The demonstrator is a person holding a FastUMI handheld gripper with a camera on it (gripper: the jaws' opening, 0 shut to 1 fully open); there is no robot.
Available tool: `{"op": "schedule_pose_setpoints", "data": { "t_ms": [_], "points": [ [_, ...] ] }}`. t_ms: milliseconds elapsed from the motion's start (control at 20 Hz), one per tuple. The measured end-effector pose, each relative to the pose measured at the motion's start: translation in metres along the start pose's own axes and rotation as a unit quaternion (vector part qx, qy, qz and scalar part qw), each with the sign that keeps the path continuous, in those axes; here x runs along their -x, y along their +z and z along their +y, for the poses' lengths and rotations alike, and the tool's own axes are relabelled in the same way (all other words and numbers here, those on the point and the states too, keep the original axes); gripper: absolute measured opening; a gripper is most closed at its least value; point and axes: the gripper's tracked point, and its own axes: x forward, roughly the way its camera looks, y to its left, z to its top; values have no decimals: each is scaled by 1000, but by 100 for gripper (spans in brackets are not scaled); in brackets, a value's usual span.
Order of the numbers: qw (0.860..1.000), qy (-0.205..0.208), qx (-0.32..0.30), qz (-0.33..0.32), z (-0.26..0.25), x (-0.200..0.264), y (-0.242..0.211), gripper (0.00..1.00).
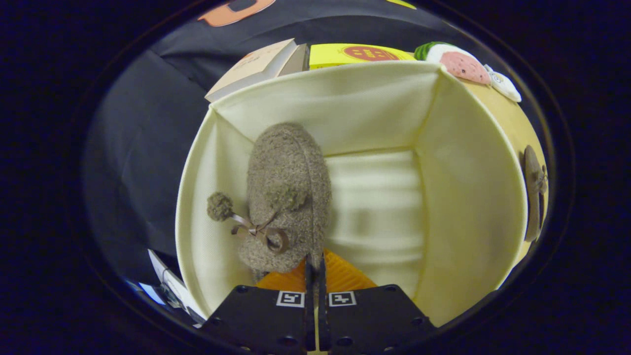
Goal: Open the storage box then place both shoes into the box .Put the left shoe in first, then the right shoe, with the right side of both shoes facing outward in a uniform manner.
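A cream fabric storage box (345, 106) stands open just ahead of me, and I look down into it. A brown fuzzy shoe (288, 187) with a ribbon bow and a pom-pom (220, 206) hangs inside along the box's left wall, toe pointing toward the far wall. My gripper (314, 268) is shut on the shoe's near rim, its fingers almost together. The right half of the box floor (374, 207) is bare. A second brown shoe (533, 197) lies outside the box, past its right wall, on a yellowish surface.
Behind the box's far wall lie a tan book (256, 66) and a yellow carton (355, 53). A watermelon-patterned soft item (456, 61) sits at the far right corner. Some papers (167, 286) lie on the dark cloth left of the box.
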Motion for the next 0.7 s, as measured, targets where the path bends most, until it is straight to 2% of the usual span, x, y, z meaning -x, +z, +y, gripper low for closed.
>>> {"op": "schedule_pose_setpoints", "data": {
  "t_ms": [100, 250, 400, 650, 700],
  "points": [
    [1000, 9, -1, 1, 2, 1, -4, 7],
    [999, 31, 6, 1, 5, 8, -3, 21],
    [997, 55, 46, -20, 11, 28, 0, 43],
    [990, 60, 113, -57, 13, 86, 4, 80],
    [988, 51, 124, -72, 9, 98, 9, 81]
  ]
}}
